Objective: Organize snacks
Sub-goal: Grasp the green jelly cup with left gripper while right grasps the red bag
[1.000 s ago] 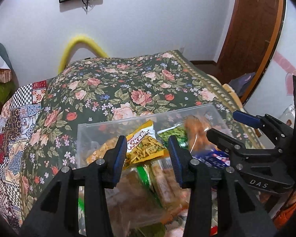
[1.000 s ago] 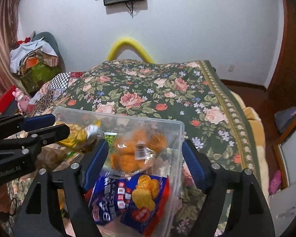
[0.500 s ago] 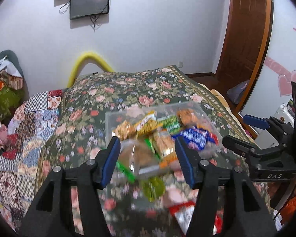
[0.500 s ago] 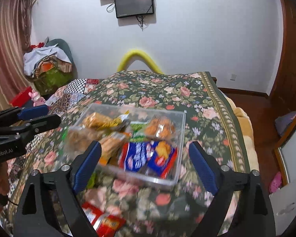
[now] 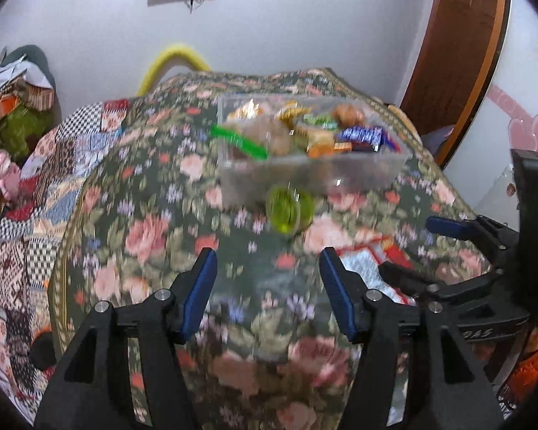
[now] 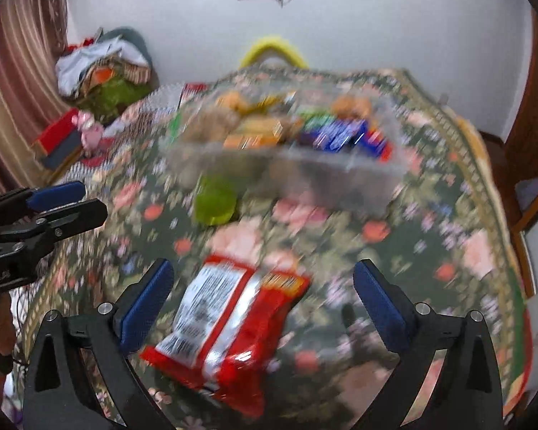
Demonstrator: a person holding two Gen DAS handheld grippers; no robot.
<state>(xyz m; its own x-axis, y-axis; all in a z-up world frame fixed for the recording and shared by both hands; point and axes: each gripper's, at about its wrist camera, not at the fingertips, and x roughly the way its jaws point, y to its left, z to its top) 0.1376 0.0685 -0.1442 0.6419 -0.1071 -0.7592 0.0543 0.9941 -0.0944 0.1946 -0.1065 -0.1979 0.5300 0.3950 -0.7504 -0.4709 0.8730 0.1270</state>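
Even indoor light, heavy motion blur in both wrist views.

Illumination is soft and diffuse, its source outside the frame; the white wall (image 5: 305, 36) reads bright without being blown out. Shadows are faint. Small specular glints sit on the clear snack box (image 5: 312, 165) and on the red snack packet (image 6: 229, 326). The floral bedspread (image 5: 154, 236) and the box contents are smeared by motion in both views, worse in the right wrist view, where the packet print is illegible. The left gripper (image 5: 268, 286) and right gripper (image 6: 263, 302) stay sharp. Fisheye bending curves the door frame (image 5: 484, 71); dark vignetting fills all corners.
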